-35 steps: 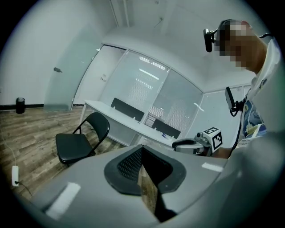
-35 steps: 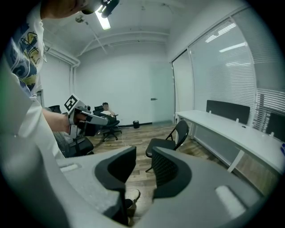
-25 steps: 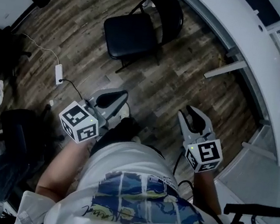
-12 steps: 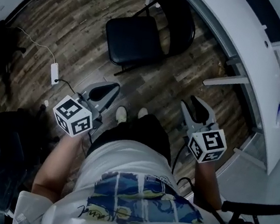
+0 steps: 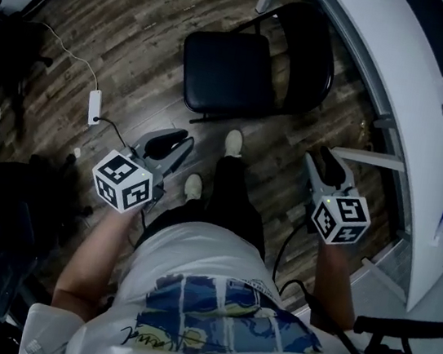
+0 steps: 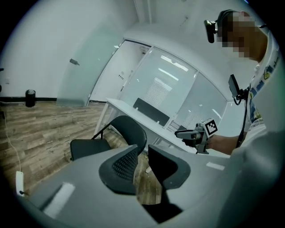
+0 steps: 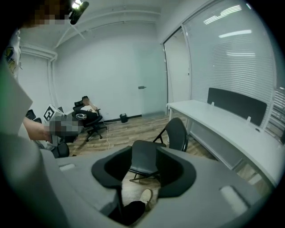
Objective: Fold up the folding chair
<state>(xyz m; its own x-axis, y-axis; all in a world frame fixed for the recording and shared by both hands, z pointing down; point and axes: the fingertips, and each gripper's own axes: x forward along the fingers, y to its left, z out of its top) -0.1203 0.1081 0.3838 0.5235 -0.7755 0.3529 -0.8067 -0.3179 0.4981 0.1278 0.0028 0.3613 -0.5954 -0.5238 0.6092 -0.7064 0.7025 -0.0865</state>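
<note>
This looks like an office, with a long white desk (image 7: 209, 116) beside a glass wall with blinds (image 7: 231, 58), a black rolling chair (image 7: 91, 122) by a plain white wall (image 7: 107, 75), a brown wood floor (image 5: 142, 45), and a white power strip (image 5: 95, 107) lying on it.

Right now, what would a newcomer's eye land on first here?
First is the black folding chair, standing unfolded on the wood floor at the top of the head view, close beside the long white desk. Below it the left gripper and the right gripper both point toward the chair without touching it. Both sets of jaws have just been opening, with nothing between them.
</note>
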